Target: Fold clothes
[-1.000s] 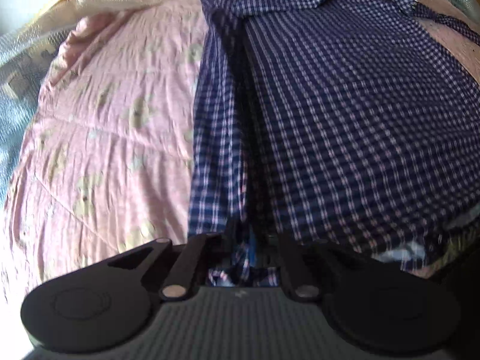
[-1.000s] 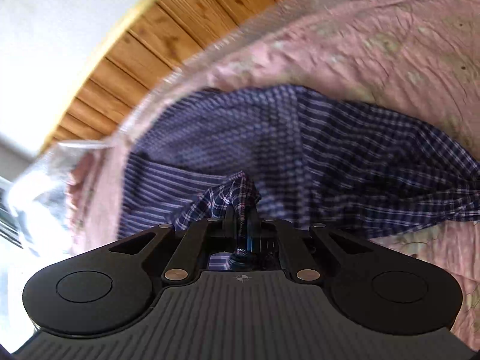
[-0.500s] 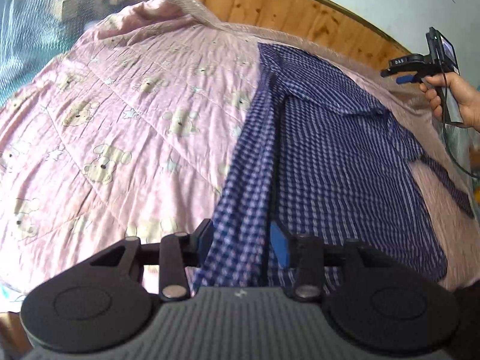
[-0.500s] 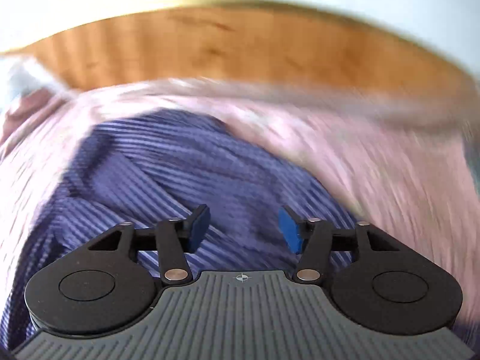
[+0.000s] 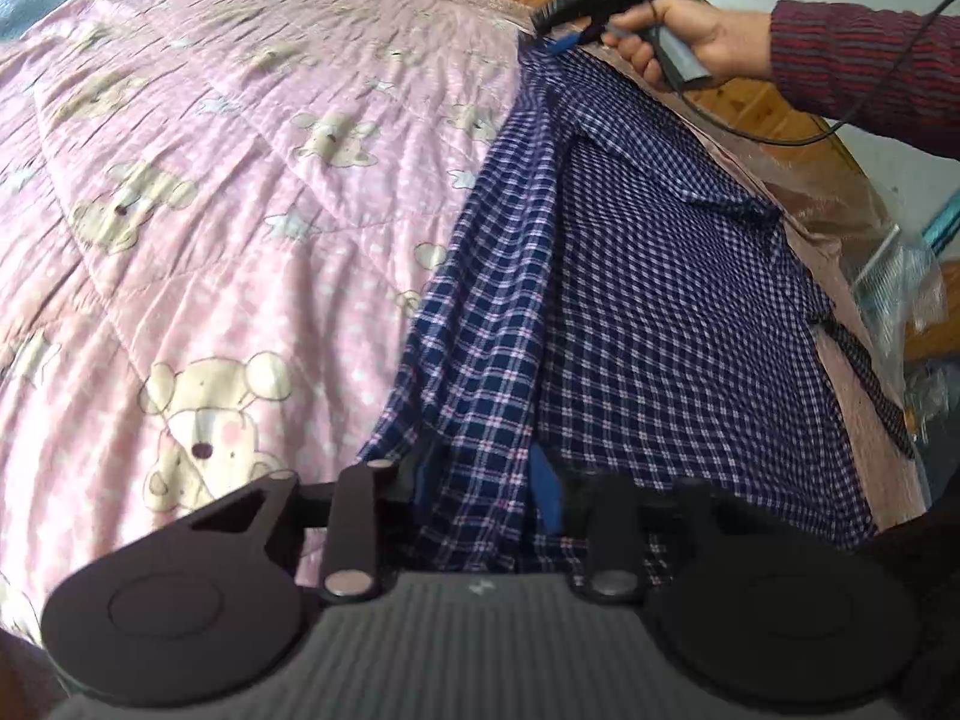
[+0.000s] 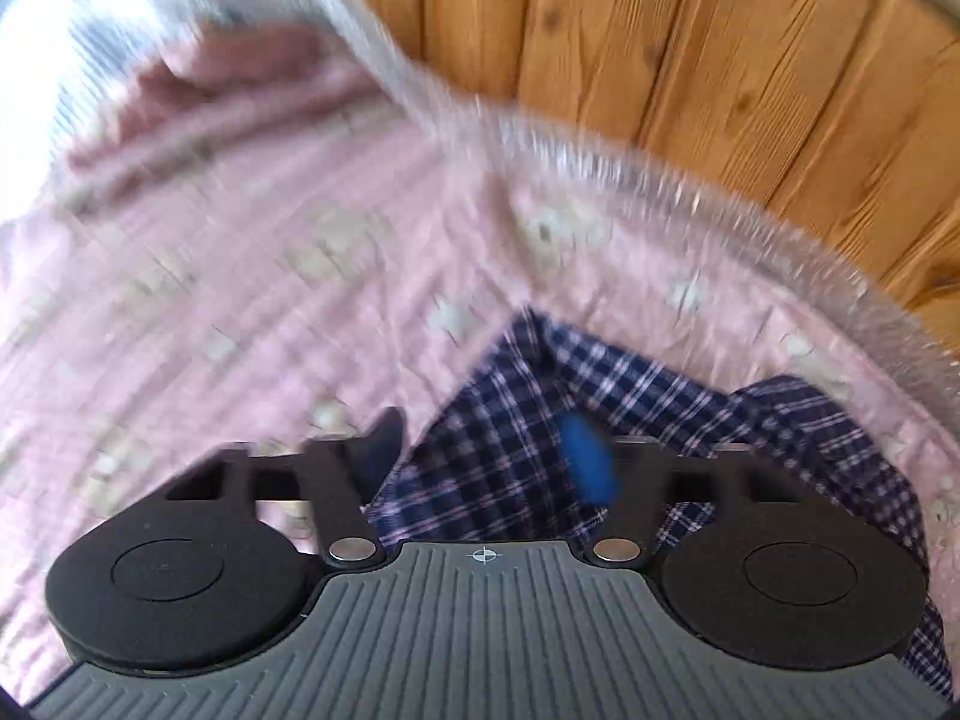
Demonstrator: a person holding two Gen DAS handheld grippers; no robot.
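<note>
The checked shirt (image 5: pixel 660 300) lies spread on the bed (image 5: pixel 210 210), its long axis running from the left claw (image 5: pixel 480 480) away to the right claw (image 6: pixel 489 459). Each claw stands with fingers apart astride one end of the same folded side edge, the left at the near end, the right at the far corner

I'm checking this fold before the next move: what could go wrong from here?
1. Both grippers are open with the checked shirt lying between their fingers; closing could also catch the pink quilt underneath.
2. The left gripper straddles a bunched ridge of cloth, so a pinch may set in a crease.
3. The right wrist view is blurred; the right gripper might miss the shirt's corner.
</note>
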